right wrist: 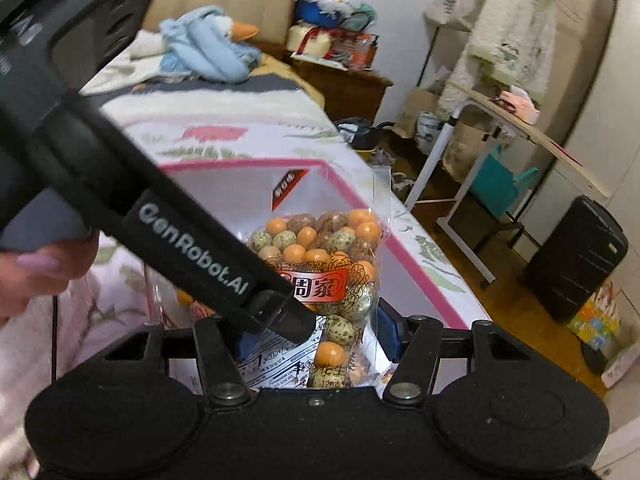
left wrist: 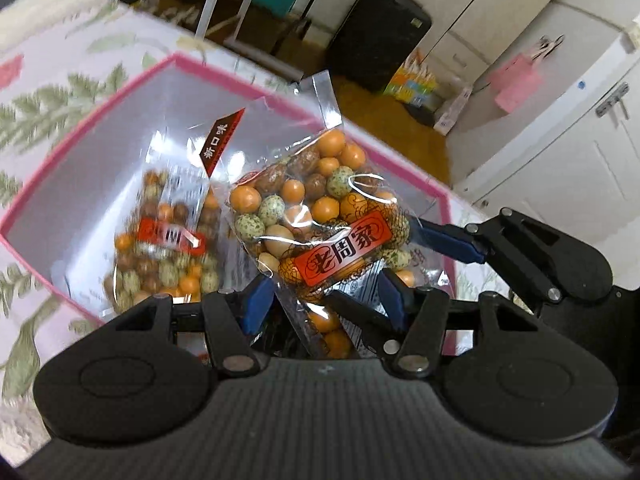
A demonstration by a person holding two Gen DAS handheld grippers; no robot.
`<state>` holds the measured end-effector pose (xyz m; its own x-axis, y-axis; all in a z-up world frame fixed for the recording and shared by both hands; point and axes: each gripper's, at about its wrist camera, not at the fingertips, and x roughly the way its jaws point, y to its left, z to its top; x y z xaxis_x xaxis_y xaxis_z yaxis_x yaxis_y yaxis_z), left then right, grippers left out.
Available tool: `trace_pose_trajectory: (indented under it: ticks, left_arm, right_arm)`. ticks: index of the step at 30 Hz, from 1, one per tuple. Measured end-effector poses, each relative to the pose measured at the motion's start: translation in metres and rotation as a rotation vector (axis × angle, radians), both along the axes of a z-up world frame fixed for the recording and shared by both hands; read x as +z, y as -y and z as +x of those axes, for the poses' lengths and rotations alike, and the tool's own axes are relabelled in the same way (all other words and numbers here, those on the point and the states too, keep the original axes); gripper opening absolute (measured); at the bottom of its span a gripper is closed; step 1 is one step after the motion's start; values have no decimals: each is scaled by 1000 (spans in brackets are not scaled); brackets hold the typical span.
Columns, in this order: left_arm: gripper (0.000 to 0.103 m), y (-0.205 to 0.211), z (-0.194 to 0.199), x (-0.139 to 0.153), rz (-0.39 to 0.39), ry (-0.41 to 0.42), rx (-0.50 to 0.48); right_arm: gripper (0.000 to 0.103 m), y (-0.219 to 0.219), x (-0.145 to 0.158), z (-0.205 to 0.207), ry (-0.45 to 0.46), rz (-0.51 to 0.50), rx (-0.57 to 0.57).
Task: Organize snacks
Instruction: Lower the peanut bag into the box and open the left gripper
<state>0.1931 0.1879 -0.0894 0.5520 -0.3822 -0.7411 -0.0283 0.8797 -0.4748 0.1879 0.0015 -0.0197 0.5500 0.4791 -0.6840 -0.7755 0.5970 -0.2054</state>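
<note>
A clear bag of coated peanuts (left wrist: 320, 216) with a red label hangs above a pink-rimmed white box (left wrist: 176, 60) on the bed. My left gripper (left wrist: 324, 300) is shut on the bag's lower end. The right gripper's blue fingers (left wrist: 448, 240) come in from the right and pinch the same bag. In the right wrist view the bag (right wrist: 328, 264) sits between my right gripper (right wrist: 316, 340) fingers, over the box (right wrist: 360, 208); the left gripper's black body (right wrist: 160, 208) crosses in front. A second, similar peanut bag (left wrist: 168, 248) lies inside the box.
The box rests on a floral bedspread (left wrist: 48, 100). Beyond the bed edge are a wooden floor, a black suitcase (left wrist: 380, 36), white cabinets (left wrist: 560, 140) and a folding table (right wrist: 520, 128). A blue plush toy (right wrist: 208, 48) lies at the bed's head.
</note>
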Motion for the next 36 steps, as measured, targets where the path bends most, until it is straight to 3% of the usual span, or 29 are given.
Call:
trace_pose_trajectory:
  ticks: [2, 5, 10, 15, 23, 29, 36]
  left_arm:
    - [58, -1, 0, -4, 2, -37, 5]
    - [66, 1, -6, 1, 34, -10, 2]
    - [67, 3, -20, 16, 67, 34, -14]
    - [67, 14, -39, 40, 112, 76, -72]
    - [67, 55, -67, 81, 188, 137, -230]
    - [66, 92, -78, 98, 179, 152, -354]
    - [65, 153, -81, 87, 189, 150, -491]
  right_arm:
    - [65, -1, -3, 0, -4, -11, 7]
    - [72, 5, 0, -6, -15, 9, -53]
    - [78, 29, 9, -23, -79, 87, -204]
    - [78, 67, 14, -51, -118, 138, -304]
    - [77, 127, 34, -85, -238, 342, -477]
    - [78, 166, 46, -111, -233, 343, -582]
    - [78, 209, 28, -129, -218, 287, -707]
